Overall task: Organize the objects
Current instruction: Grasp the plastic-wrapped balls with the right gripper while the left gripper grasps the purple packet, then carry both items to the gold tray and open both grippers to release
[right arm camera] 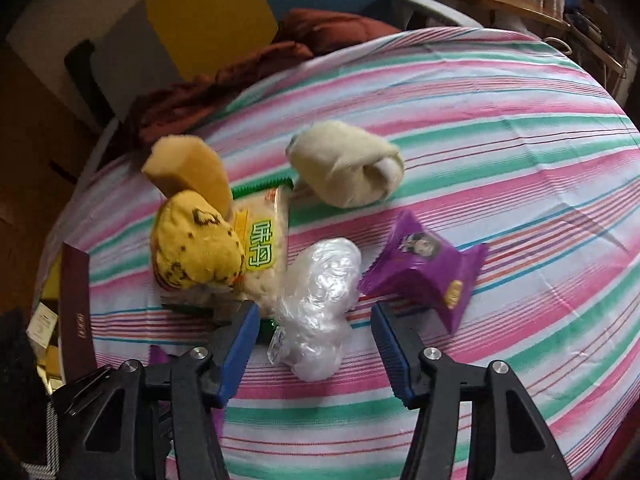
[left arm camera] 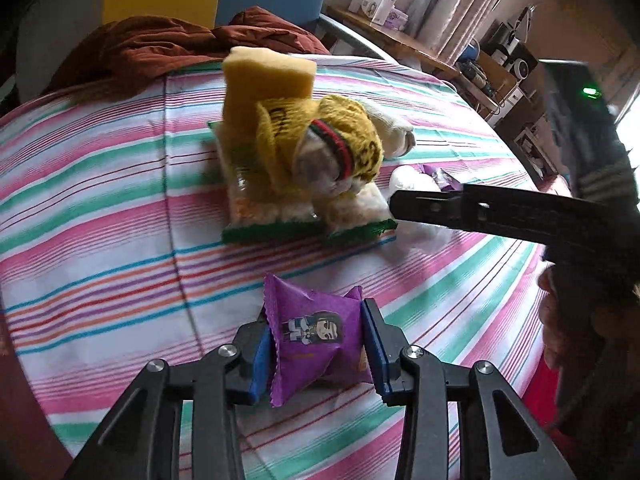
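Grasp step: left hand-held gripper (left arm camera: 318,354) is clamped on a purple foil snack packet (left arm camera: 316,336) at 6 o'clock on the striped-cloth table (left arm camera: 100,200). Right hand-held gripper (right arm camera: 316,344) straddles a crumpled clear plastic bag (right arm camera: 320,300), pads apparently not pressing. Next: probably lift the packet to the pile.

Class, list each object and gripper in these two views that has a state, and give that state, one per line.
left gripper: shut on the purple snack packet.
right gripper: open, around the clear plastic bag.
second purple packet: sealed, lying free.
cracker pack: sealed, under the yellow knit item.
cream socks: rolled up.
sponge: propped upright.
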{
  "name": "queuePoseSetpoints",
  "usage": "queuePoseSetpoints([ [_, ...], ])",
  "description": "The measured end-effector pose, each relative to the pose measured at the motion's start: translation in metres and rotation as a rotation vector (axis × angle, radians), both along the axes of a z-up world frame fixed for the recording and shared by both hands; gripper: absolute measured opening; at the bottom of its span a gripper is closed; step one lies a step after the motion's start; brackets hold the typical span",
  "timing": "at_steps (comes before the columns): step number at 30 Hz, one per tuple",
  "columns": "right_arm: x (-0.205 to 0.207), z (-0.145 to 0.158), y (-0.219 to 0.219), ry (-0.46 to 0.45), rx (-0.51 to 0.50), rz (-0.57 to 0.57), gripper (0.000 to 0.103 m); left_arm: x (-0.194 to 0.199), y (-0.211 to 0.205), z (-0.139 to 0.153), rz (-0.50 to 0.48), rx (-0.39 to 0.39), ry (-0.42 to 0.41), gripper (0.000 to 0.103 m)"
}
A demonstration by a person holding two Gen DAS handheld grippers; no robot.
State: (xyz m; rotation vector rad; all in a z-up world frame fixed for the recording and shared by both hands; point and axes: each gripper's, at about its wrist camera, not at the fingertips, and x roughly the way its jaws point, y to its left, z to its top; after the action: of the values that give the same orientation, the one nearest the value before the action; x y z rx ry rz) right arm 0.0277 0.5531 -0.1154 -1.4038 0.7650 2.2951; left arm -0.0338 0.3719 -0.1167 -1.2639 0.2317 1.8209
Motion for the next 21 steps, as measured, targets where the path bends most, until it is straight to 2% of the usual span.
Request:
queuePoseSetpoints([
  [2, -0.003, -0.004, -0.003, -0.021, 0.019, 0.014, 0.045, 0.000, -0.006, 0.000, 0.003, 0.000, 0.001, 0.041],
  [5, 0.001, 0.001, -0.005, -0.004, 0.045, 0.025, 0.035, -0.001, -0.011, 0.003, 0.009, -0.004, 0.002, 0.040],
  [8, 0.007, 0.009, -0.006, 0.013, 0.067, 0.023, 0.034, -0.002, -0.018, 0.006, 0.011, -0.007, 0.004, 0.040],
  [15, 0.027, 0.040, -0.008, 0.144, 0.115, -0.021, 0.034, 0.001, -0.040, 0.024, 0.023, 0.023, 0.037, 0.039],
  [21, 0.022, 0.061, -0.029, 0.232, 0.148, 0.039, 0.034, 0.001, -0.079, 0.052, 0.070, 0.069, 0.081, 0.039],
])
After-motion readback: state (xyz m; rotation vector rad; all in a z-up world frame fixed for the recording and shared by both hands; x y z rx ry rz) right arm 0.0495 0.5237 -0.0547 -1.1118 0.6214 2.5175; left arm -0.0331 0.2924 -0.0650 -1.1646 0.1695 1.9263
